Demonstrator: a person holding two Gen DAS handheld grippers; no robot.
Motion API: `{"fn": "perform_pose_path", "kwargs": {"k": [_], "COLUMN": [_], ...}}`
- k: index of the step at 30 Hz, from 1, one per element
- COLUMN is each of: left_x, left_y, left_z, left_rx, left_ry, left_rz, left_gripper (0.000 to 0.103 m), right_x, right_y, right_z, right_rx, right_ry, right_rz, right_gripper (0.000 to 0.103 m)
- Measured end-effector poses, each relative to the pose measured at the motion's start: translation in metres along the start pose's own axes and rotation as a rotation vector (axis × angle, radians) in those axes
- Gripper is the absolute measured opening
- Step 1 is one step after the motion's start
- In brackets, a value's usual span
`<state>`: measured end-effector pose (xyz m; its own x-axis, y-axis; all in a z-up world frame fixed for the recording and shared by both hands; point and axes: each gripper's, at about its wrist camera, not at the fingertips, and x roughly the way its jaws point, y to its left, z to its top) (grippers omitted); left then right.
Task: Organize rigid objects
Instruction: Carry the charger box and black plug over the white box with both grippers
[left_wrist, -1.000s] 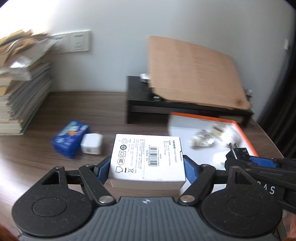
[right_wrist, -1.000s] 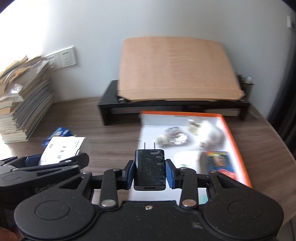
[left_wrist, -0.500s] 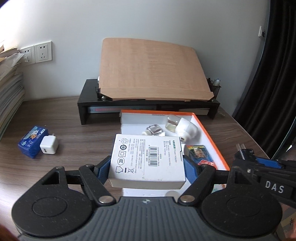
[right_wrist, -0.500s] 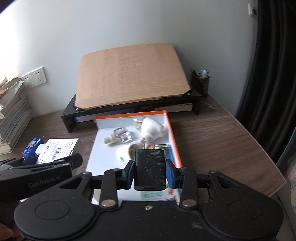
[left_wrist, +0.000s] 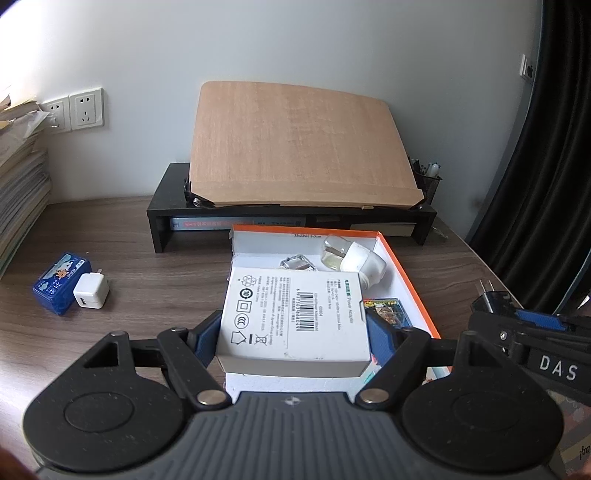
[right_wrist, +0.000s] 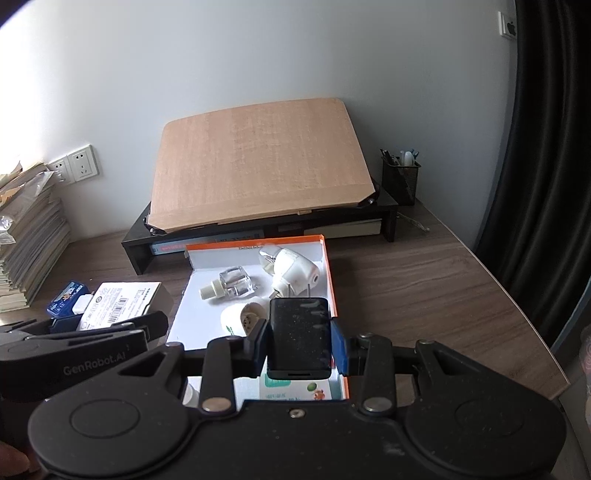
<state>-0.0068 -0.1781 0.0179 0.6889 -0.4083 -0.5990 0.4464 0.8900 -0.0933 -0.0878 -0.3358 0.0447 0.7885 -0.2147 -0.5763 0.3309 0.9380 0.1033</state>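
My left claw (left_wrist: 293, 328) is clamped on the two sides of a flat white cardboard power-adapter box (left_wrist: 293, 317), held above the near end of the shallow white tray with orange outer walls (left_wrist: 410, 280). My right claw (right_wrist: 300, 341) grips a black two-pin charger block (right_wrist: 299, 334), poised over the tray's near right corner.

Progress, as I judge it: partly done. Already in the tray I count one clear square glass bottle (right_wrist: 231, 287), one white plug-in vaporiser with a clear vial (right_wrist: 291, 271), one white rounded socket-like part (right_wrist: 245, 315), and printed packets, one (left_wrist: 386, 314) in the left view and one (right_wrist: 295, 391) in the right view; I cannot tell whether these are the same.

Left to do: release the two held items into the tray, then collect the two things on the wooden bench (left_wrist: 147, 277) to the left, one blue printed packet (left_wrist: 61, 282) and one small white cube charger (left_wrist: 91, 295), which touch each other.
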Motion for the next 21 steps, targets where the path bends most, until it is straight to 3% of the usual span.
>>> {"fn": "perform_pose_path", "kwargs": {"k": [21], "left_x": [0.020], "left_y": [-0.001], "left_z": [0.010], "left_rx": [-0.028], "left_ry": [0.010], "left_rz": [0.025], "left_gripper": [0.080], "right_x": [0.037], "right_y": [-0.008], "right_z": [0.014], "right_rx": [-0.003], "right_ry": [0.018], "right_rz": [0.051], "right_gripper": [0.044]}}
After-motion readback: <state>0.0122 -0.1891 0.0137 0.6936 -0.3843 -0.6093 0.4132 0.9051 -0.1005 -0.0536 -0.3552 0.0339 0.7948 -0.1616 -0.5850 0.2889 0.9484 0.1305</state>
